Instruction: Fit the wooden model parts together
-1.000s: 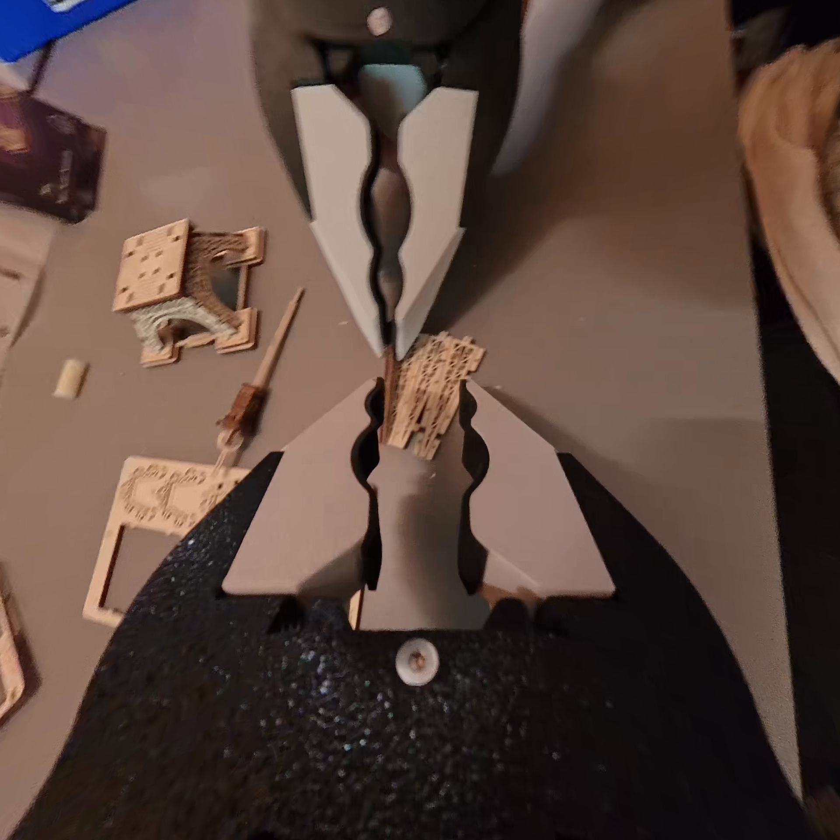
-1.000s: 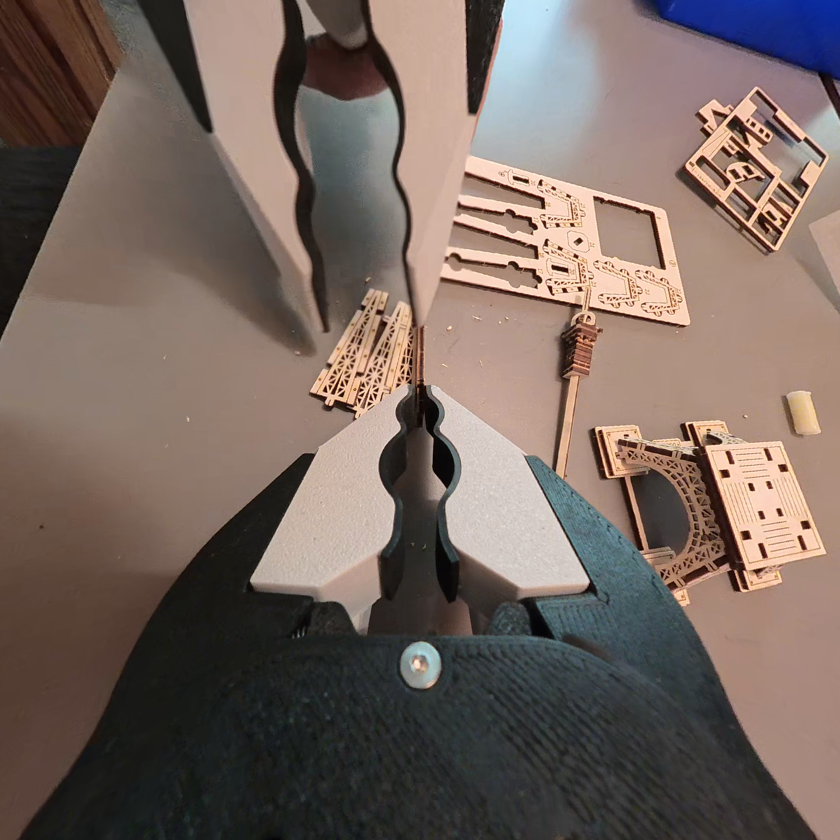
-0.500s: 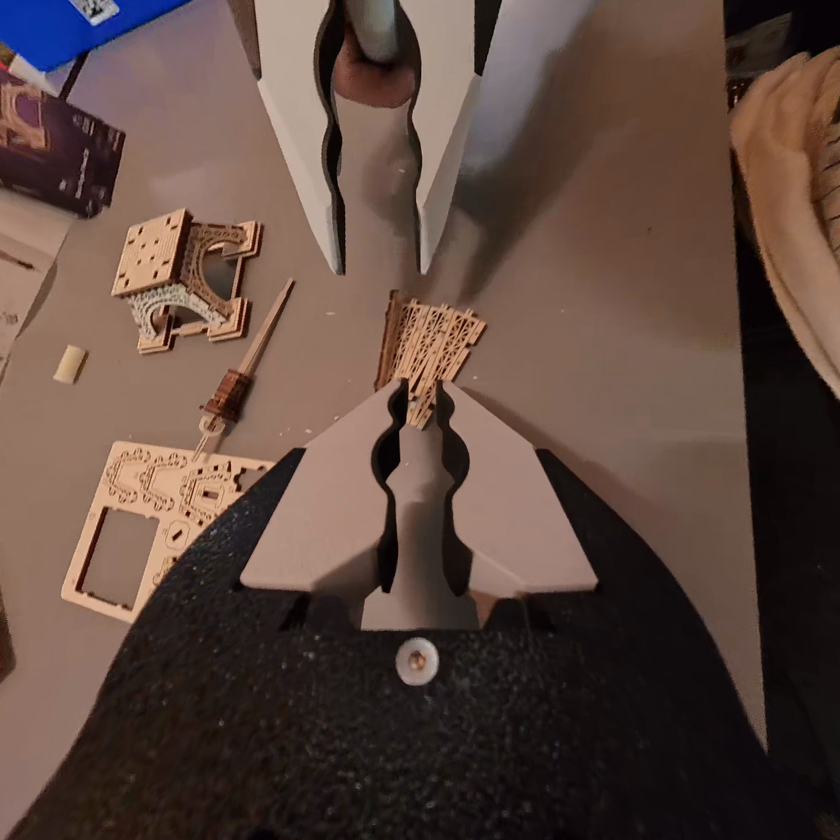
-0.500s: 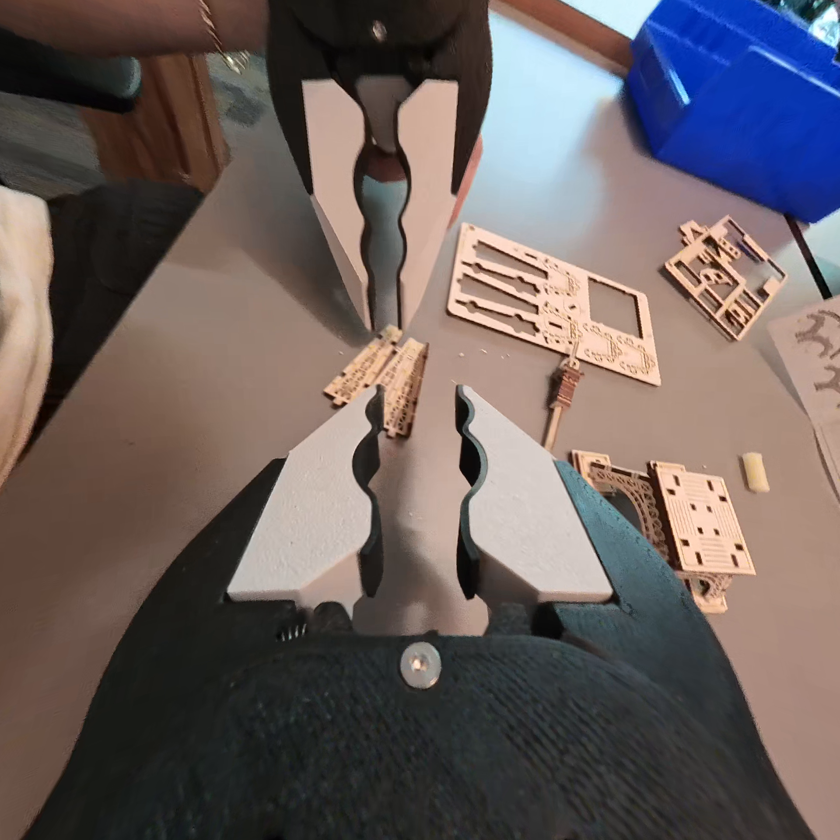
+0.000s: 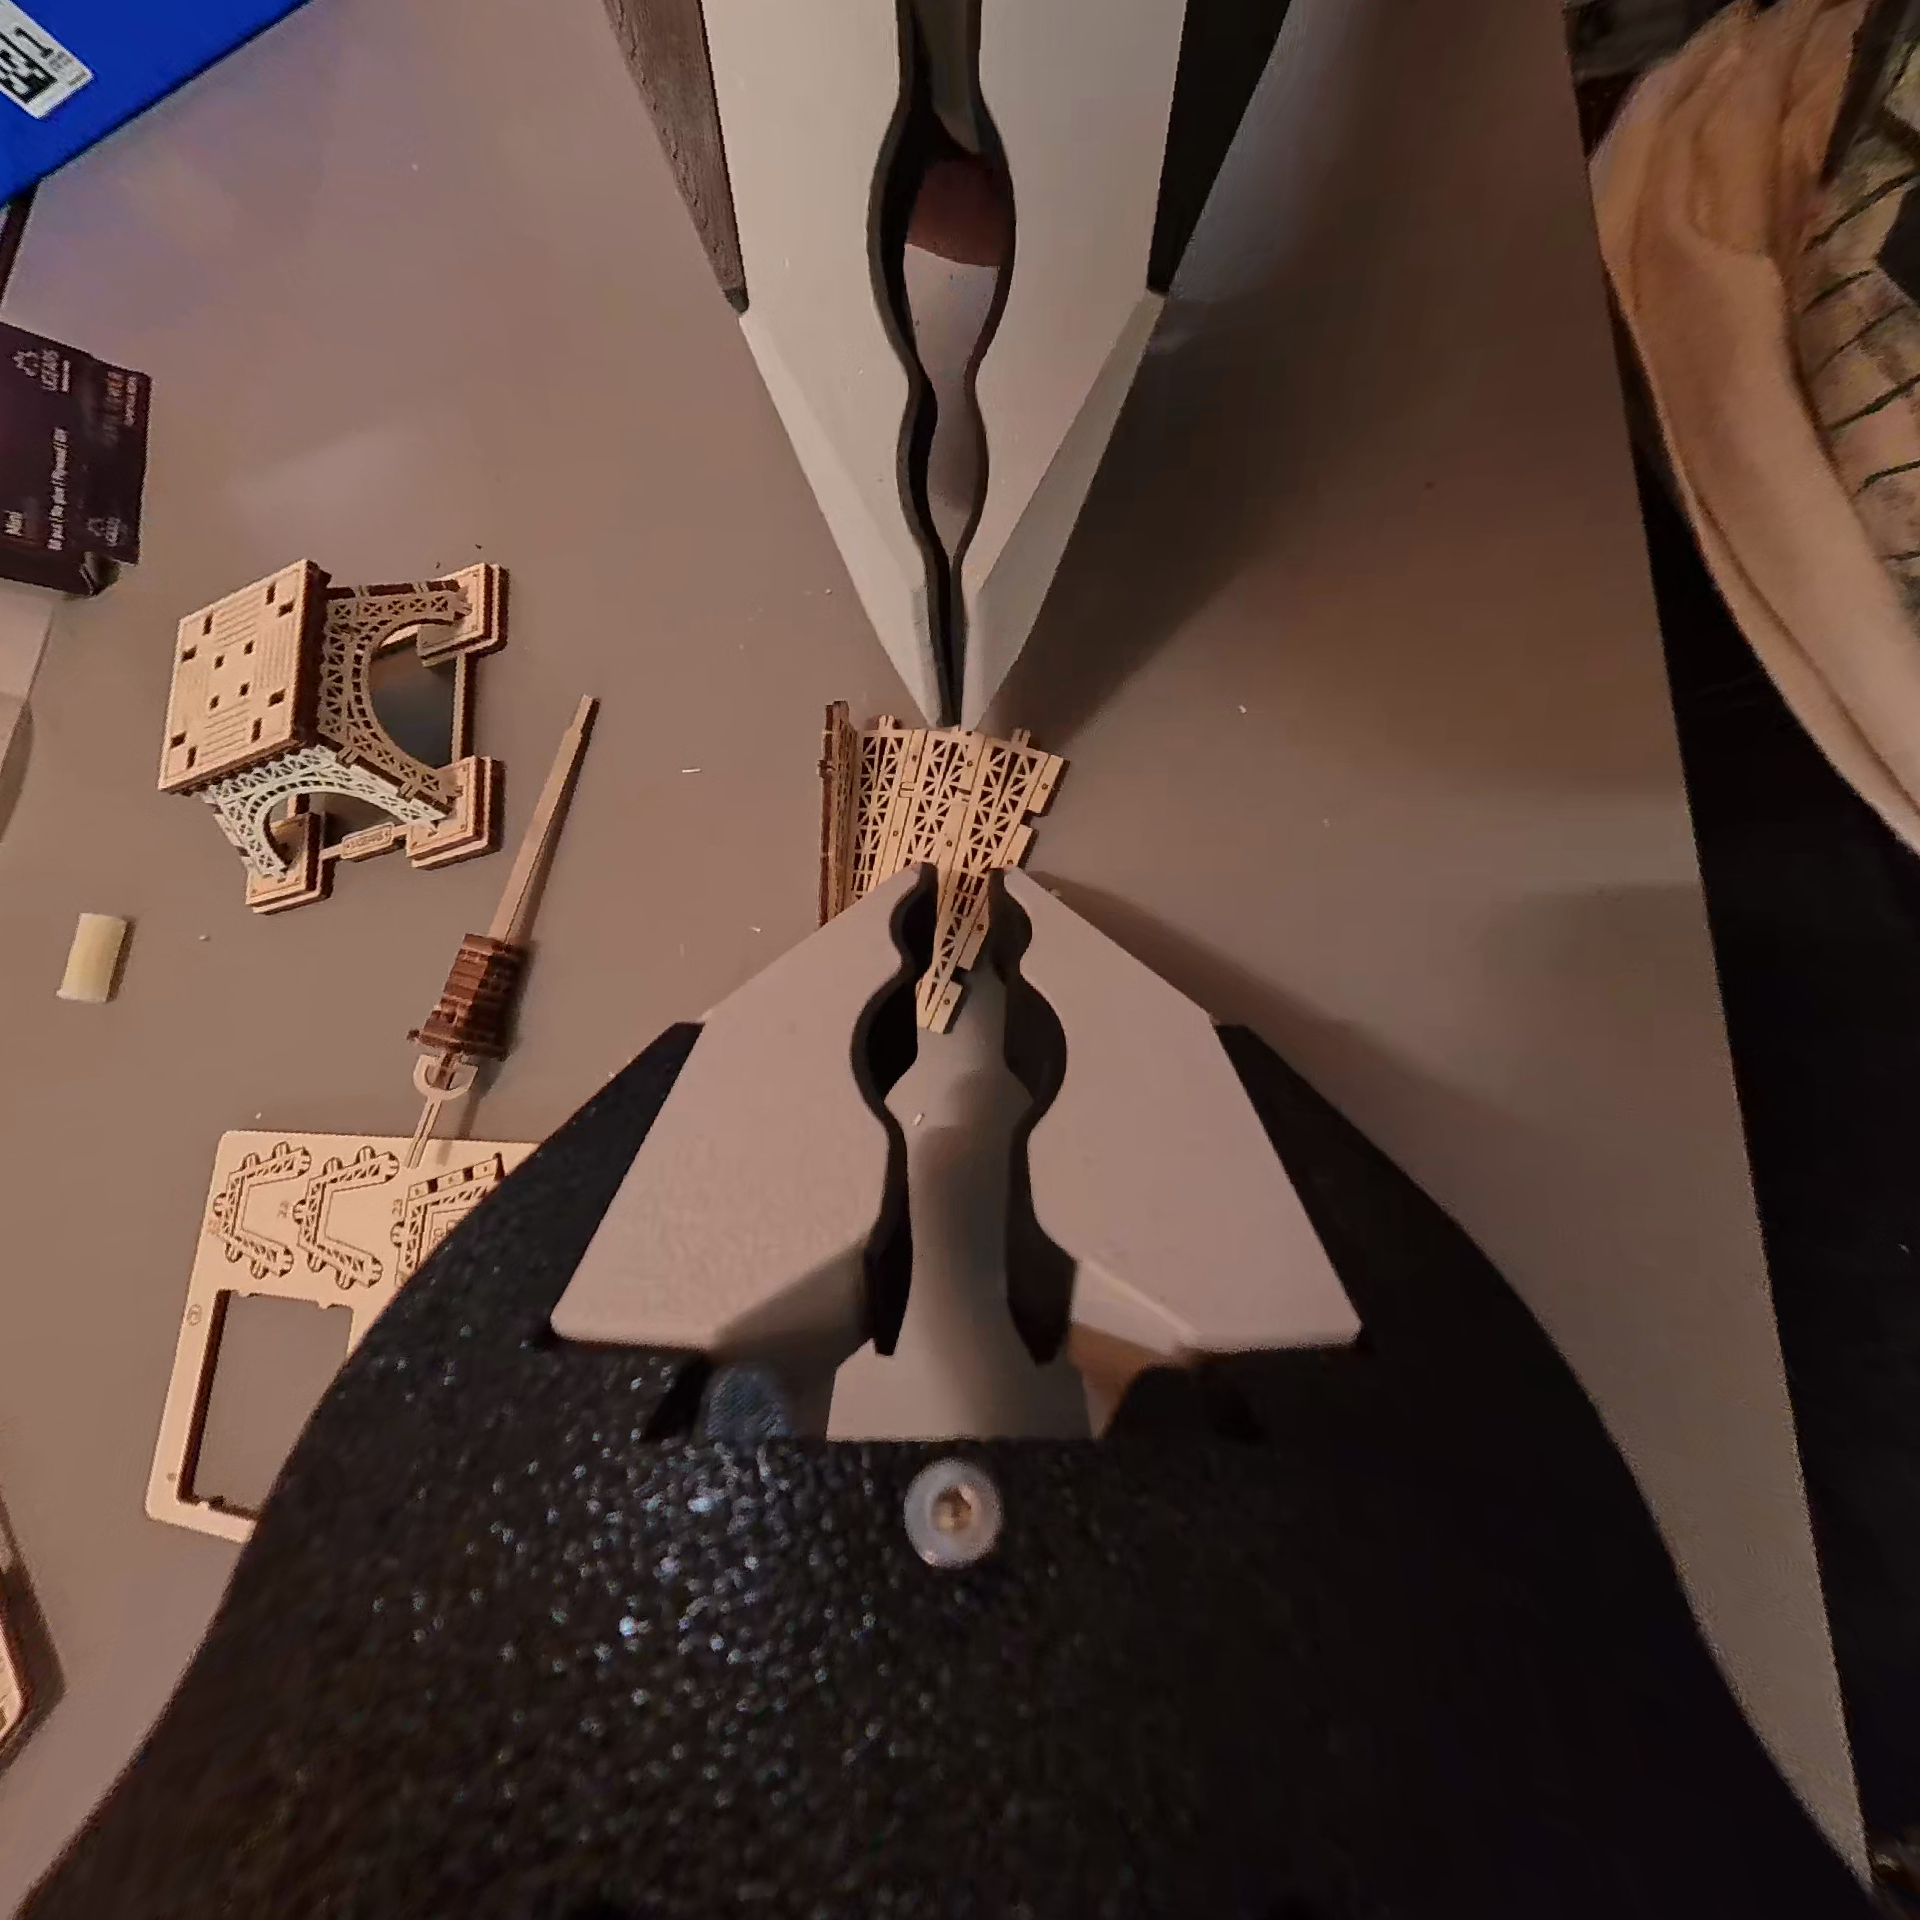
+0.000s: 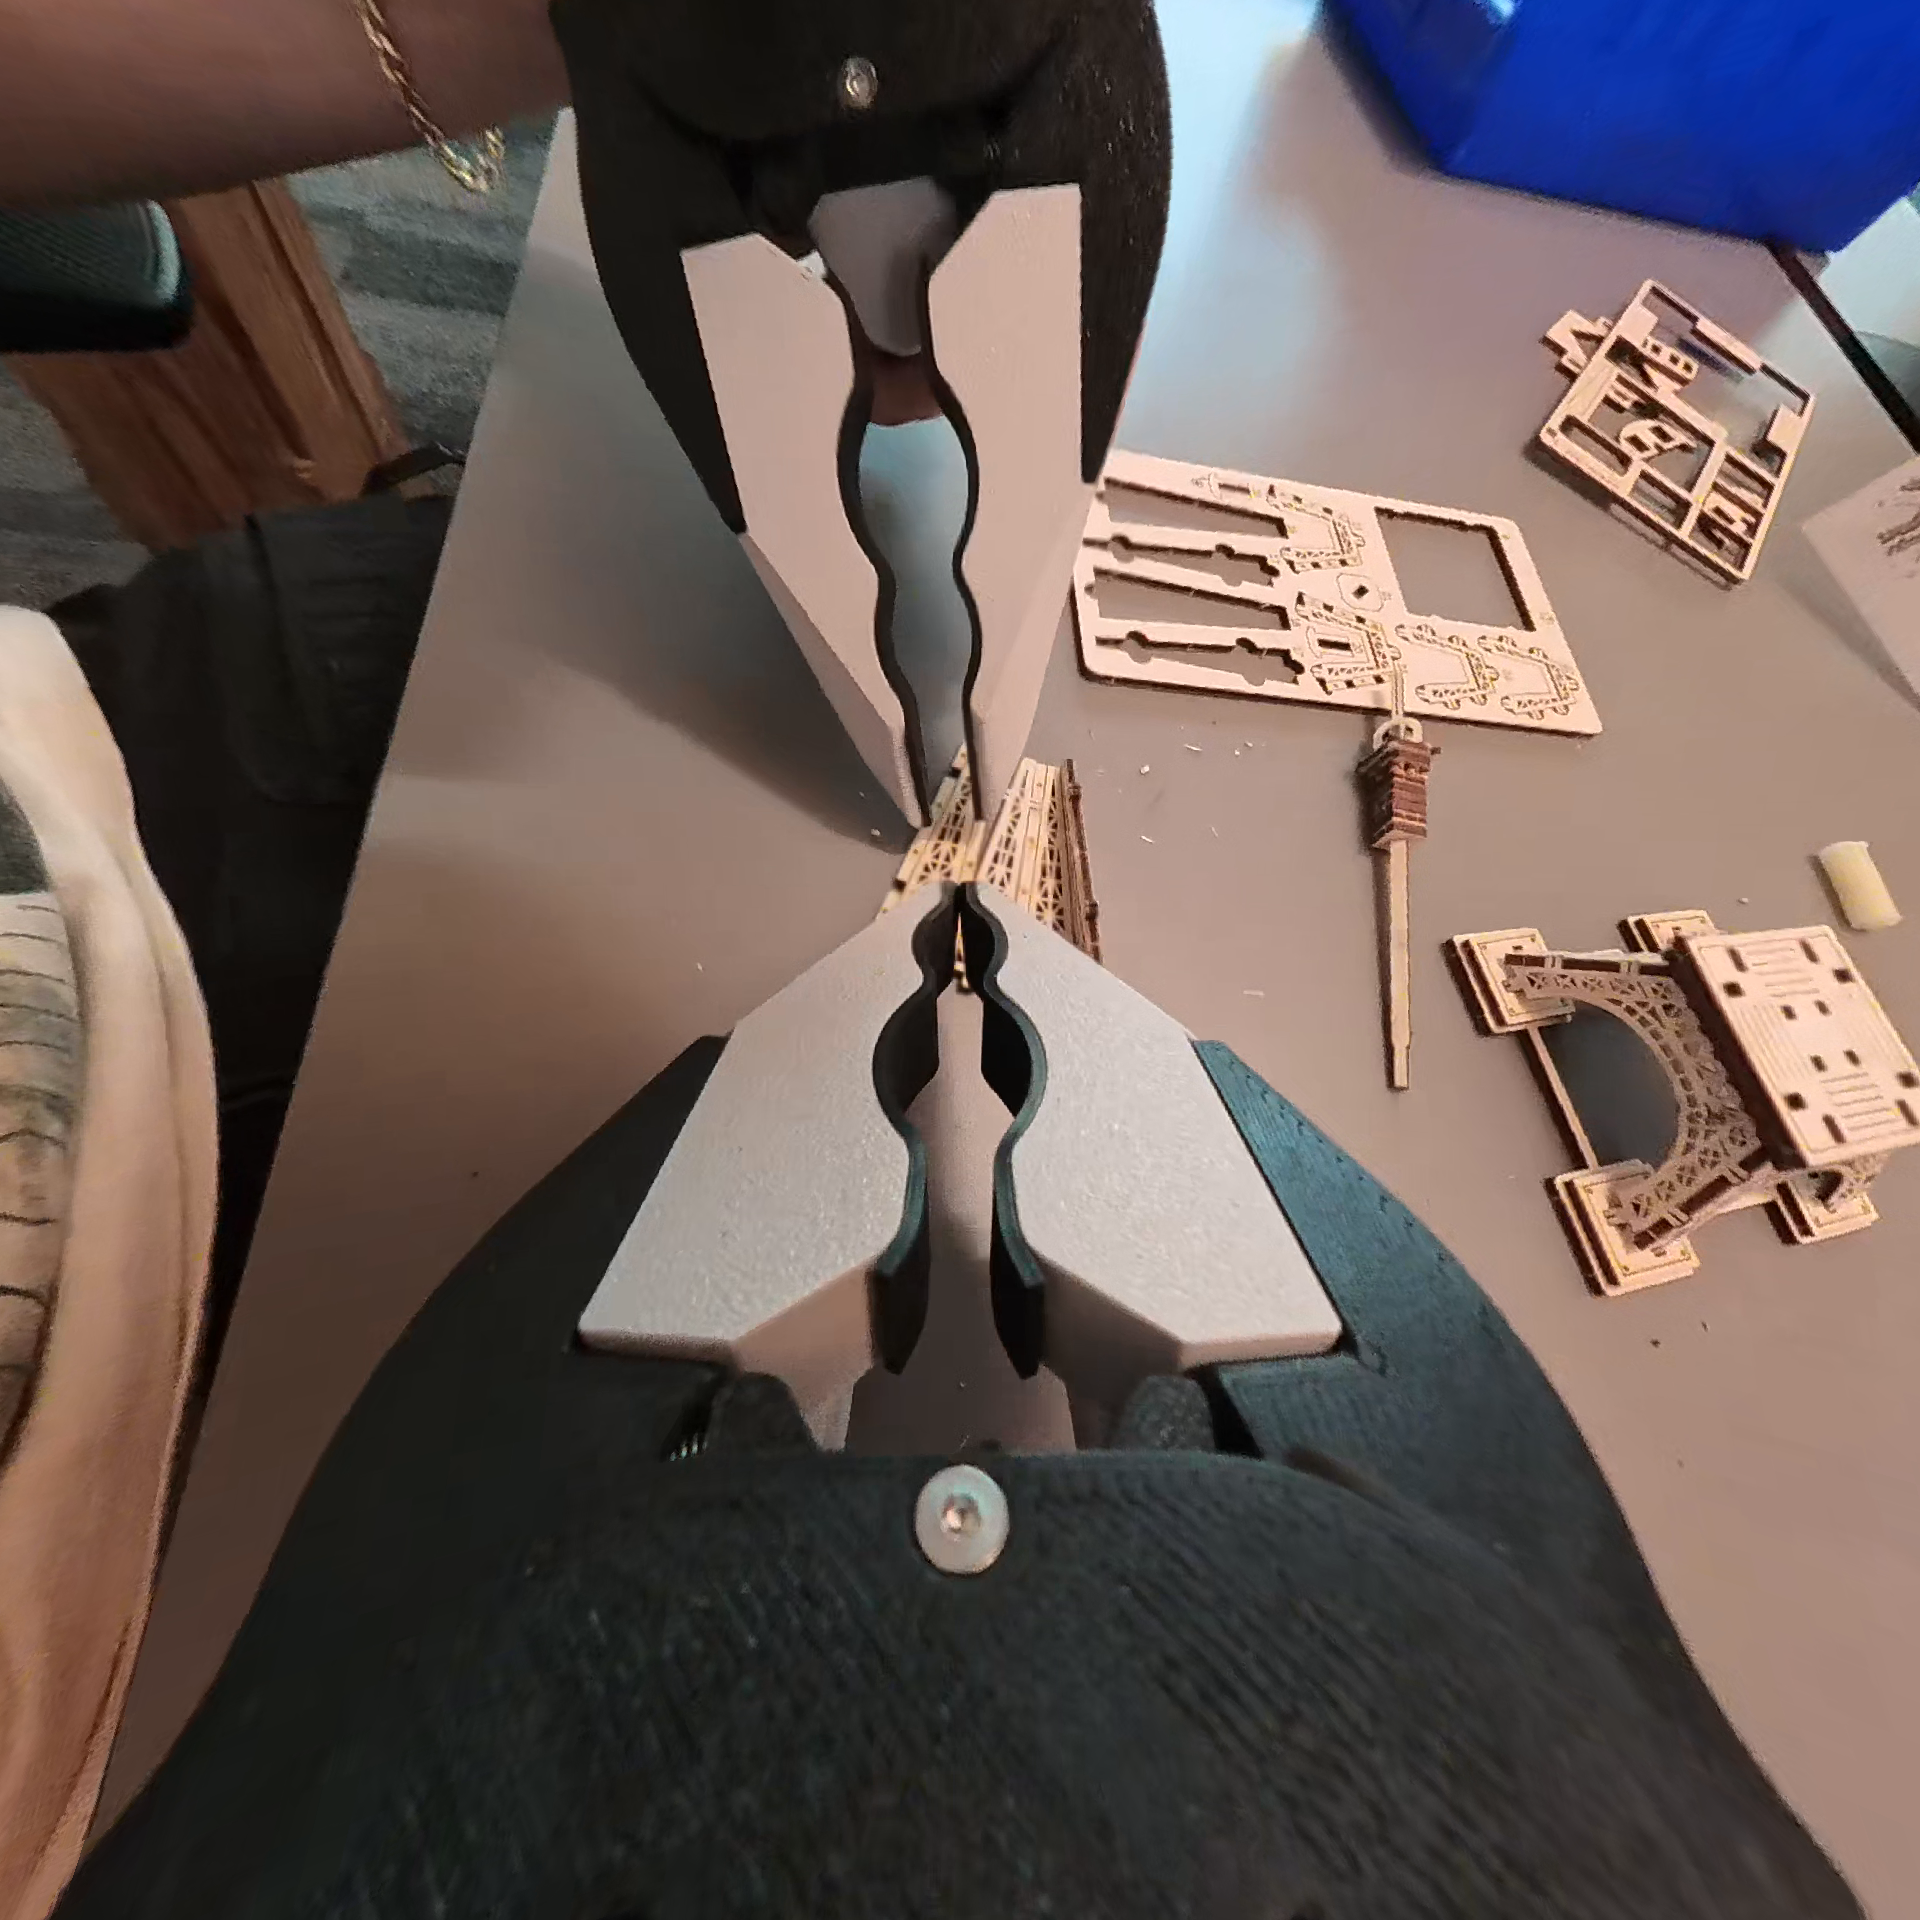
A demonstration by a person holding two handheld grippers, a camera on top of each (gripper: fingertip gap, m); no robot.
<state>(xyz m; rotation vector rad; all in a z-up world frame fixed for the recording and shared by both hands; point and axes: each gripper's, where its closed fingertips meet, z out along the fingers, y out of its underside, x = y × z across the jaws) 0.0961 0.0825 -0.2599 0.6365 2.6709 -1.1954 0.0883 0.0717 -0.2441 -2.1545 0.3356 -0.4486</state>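
I see a grey surface [image 6: 644, 582] under everything. At its far corner in my right view sits a blue bin [image 6: 1642, 104], whose corner also shows at the top left of my left view [image 5: 104, 94]. A dark printed box [image 5: 68, 457] lies at the left edge of my left view. A small cream-coloured cylinder [image 5: 94, 956] rests alone on the surface. A sheet of printed paper [image 6: 1881, 530] pokes in at the right edge of my right view. Beyond the surface's edge I make out cream fabric [image 6: 94, 1143], a wooden cabinet [image 6: 218, 374] and a dark chair part [image 6: 83, 281].
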